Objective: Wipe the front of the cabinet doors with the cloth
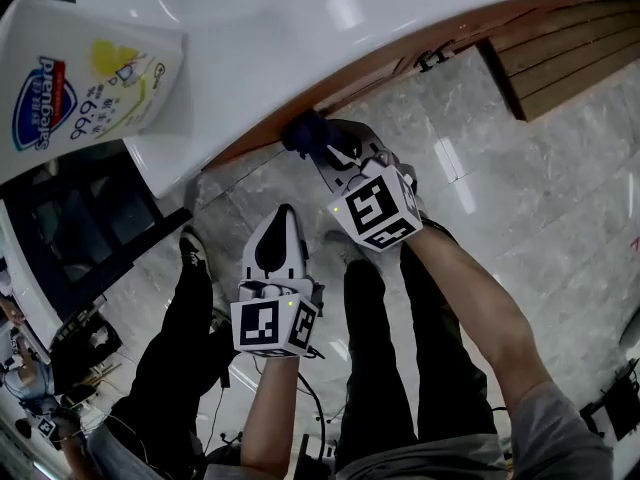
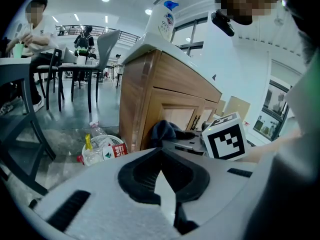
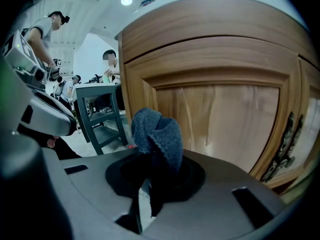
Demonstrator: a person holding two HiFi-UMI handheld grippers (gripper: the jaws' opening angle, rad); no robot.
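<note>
Right gripper (image 3: 152,179): jaws closed on the lower end of the dark blue cloth (image 3: 157,131). The cloth is soft, light and limp, and is judged best pinched at a bunched fold, as here. The wad juts forward along the jaws' line toward the cabinet door (image 3: 225,119), near the door's left edge; contact unclear. Left gripper (image 2: 162,179): jaws together, empty.

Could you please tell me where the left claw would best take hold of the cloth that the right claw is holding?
I'd grip the bunched end of the cloth that bulges past the tips of the right claw, coming from the left claw side. The rest is pinched in the right claw, and the cabinet door stands close beyond.
</note>
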